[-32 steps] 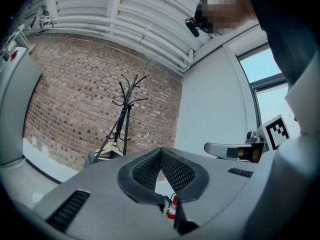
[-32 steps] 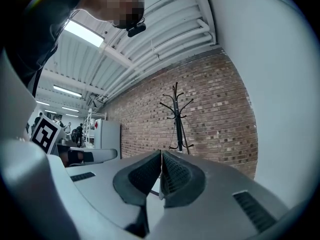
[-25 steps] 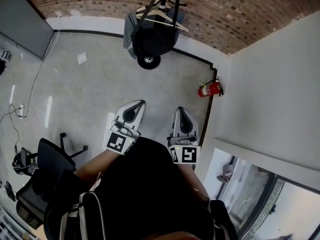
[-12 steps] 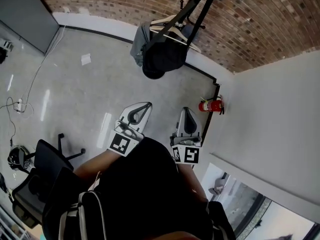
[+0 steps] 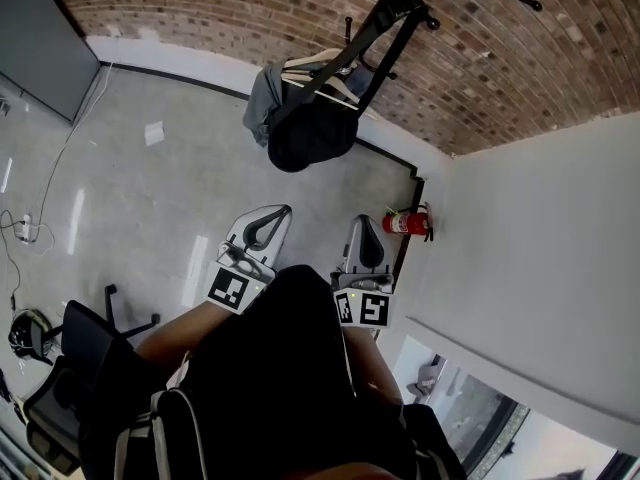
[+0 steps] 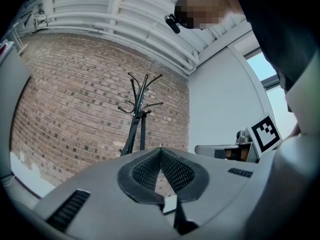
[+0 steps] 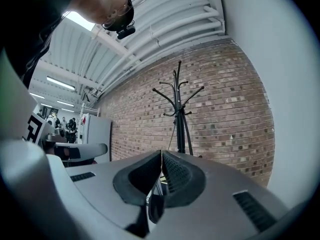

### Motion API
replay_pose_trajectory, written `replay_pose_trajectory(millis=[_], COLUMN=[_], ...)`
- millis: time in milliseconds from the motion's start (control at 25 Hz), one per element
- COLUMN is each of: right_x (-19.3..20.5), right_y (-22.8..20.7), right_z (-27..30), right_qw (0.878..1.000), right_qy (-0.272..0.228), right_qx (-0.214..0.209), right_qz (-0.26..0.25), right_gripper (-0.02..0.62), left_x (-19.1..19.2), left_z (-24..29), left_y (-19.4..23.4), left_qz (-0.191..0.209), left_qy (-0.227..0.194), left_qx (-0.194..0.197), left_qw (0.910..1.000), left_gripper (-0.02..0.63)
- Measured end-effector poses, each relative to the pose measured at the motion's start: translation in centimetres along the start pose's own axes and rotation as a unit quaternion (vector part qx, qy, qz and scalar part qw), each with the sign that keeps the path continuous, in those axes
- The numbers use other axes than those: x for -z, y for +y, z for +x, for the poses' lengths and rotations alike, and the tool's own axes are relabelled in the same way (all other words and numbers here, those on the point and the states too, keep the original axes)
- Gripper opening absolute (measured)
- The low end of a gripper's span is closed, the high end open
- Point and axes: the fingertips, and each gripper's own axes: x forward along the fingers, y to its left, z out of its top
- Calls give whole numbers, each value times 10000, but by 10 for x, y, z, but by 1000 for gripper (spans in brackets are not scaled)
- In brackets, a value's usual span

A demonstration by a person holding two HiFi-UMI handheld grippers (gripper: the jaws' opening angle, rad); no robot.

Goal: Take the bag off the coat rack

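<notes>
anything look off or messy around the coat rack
Only small things: in the head view a white scrap of paper lies loose on the floor left of the coat rack, and a cable trails further left. The bag hangs on it.

The black bag [image 5: 315, 138] hung on the coat rack [image 5: 388, 20] by its dark strap, round and full. The rack was a thin black pole with curved hooks at the top, standing close to the brick wall [image 5: 220, 13].
</notes>
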Motion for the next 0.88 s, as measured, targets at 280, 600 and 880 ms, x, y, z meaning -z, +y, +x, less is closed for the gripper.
replay_pose_trajectory(millis=[280, 600, 880], right_x=[6, -9, -11], right_y=[-39, -84, -114], right_z=[14, 54, 99], right_qw=[9998, 9989, 9976], right_qy=[-34, -185, -263], right_qx=[-67, -381, -647], right_qz=[158, -201, -21], right_gripper=[20, 20, 23], left_x=[-4, -5, -1], left_z=[41, 100, 154], left_y=[-9, 2, 30], left_qz=[81, 303, 206], left_qy=[-26, 87, -1], left_qx=[-72, -540, -770], left_qw=[9999, 9980, 9968], left_gripper=[18, 18, 21])
